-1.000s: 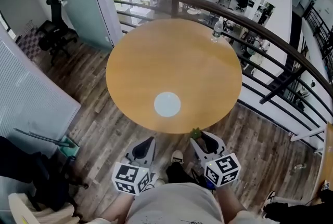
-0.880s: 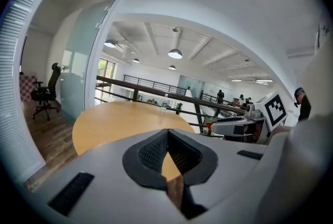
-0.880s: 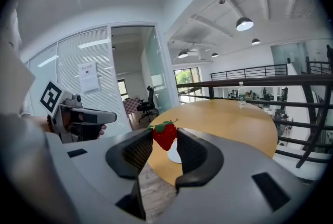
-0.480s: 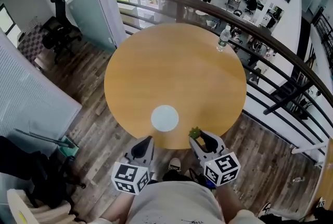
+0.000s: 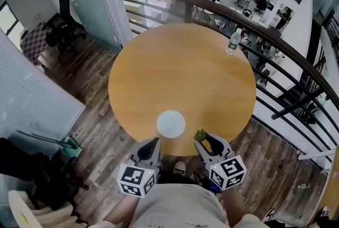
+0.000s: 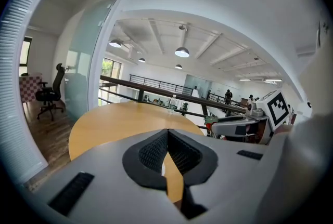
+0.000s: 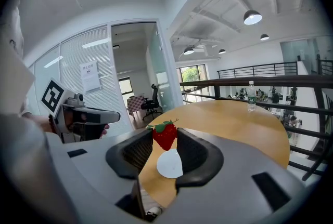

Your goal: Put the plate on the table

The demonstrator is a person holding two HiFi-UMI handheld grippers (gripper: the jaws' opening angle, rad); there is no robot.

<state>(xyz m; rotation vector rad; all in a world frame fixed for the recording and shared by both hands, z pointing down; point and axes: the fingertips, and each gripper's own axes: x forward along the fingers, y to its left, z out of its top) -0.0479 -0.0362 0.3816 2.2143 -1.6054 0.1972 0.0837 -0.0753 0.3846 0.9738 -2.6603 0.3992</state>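
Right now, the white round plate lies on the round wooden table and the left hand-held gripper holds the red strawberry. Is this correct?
Only the side is wrong: the right hand-held gripper holds the red strawberry, as the right gripper view shows. The white round plate does lie on the round wooden table.

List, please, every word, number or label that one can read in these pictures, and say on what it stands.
No text here can be read.
Paper sheet on the office wall: print too small to read.
Bottle label: too small to read.
Marker cubes: black-and-white square patterns only, no words.
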